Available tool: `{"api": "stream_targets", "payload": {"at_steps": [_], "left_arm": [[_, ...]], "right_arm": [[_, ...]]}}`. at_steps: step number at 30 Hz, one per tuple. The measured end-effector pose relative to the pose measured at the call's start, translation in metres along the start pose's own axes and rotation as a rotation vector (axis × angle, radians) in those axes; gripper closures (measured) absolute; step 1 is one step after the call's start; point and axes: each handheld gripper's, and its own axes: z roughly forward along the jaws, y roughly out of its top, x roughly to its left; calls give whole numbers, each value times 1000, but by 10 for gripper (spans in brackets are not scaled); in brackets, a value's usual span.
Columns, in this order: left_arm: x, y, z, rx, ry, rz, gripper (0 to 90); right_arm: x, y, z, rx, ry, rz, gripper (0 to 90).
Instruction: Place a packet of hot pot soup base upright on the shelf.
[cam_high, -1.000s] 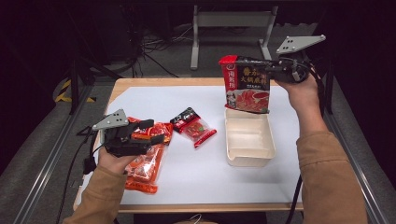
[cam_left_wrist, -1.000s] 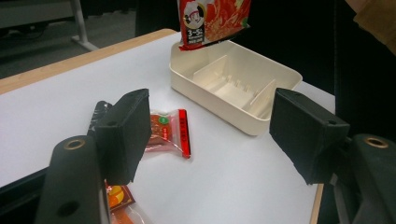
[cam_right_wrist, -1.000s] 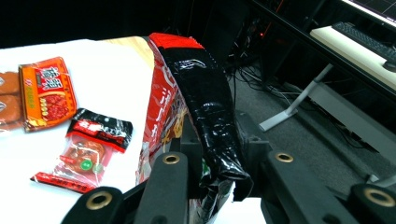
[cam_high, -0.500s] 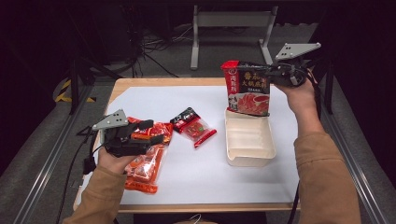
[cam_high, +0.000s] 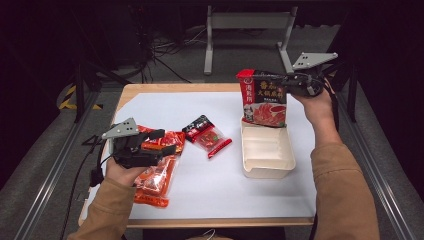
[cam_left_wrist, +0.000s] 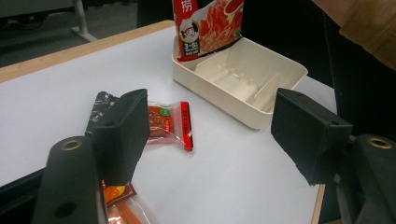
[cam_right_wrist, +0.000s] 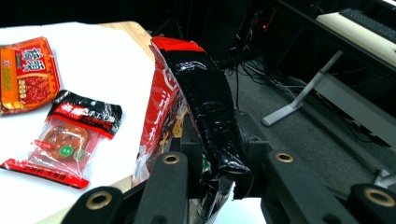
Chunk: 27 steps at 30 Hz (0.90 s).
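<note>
My right gripper (cam_high: 278, 83) (cam_right_wrist: 217, 154) is shut on the upper part of a large red and black soup-base pouch (cam_high: 264, 98) (cam_right_wrist: 201, 98), which hangs upright. The pouch's (cam_left_wrist: 208, 25) lower edge dips into the far end of a cream divided tray (cam_high: 267, 172) (cam_left_wrist: 243, 79); I cannot tell whether it touches the bottom. My left gripper (cam_high: 162, 142) (cam_left_wrist: 210, 135) stands open at the table's left, hovering over orange sauce packets (cam_high: 155, 177) with nothing between its jaws. A small clear packet with red and black ends (cam_high: 207, 136) (cam_left_wrist: 170, 123) (cam_right_wrist: 65, 140) lies mid-table.
The white sheet (cam_high: 220, 190) covers the wooden table, with bare room between the packets and the tray. An orange packet (cam_right_wrist: 28, 74) lies flat at the left. Beyond the far table edge stands a grey metal frame (cam_high: 247, 30) on a dark floor with cables.
The right gripper has come down with the pouch, bringing its lower edge from above the tray into the tray's far end. The left gripper has stayed in place.
</note>
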Motion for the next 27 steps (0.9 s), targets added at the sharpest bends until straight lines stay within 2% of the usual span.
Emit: {"api": "stream_targets", "payload": {"at_steps": [11,15,16,18,20,26,27], "left_arm": [[2,-1,1,5,1,-3,287],[3,-1,1,7,1,-2,285],[3,-1,1,7,3,-6,283],[3,-1,2,7,6,-7,279],[4,-1,2,10,8,-5,275],[4,-1,4,18,8,0,273],[4,-1,4,20,10,3,273]], "right_arm": [[7,-12,14,-2,30,-19,747],[12,-23,23,51,49,-22,733],[13,-27,25,57,53,-13,730],[12,-35,23,22,42,3,730],[11,-40,20,12,44,21,728],[10,-47,15,35,30,49,723],[10,-49,14,38,22,69,722]]}}
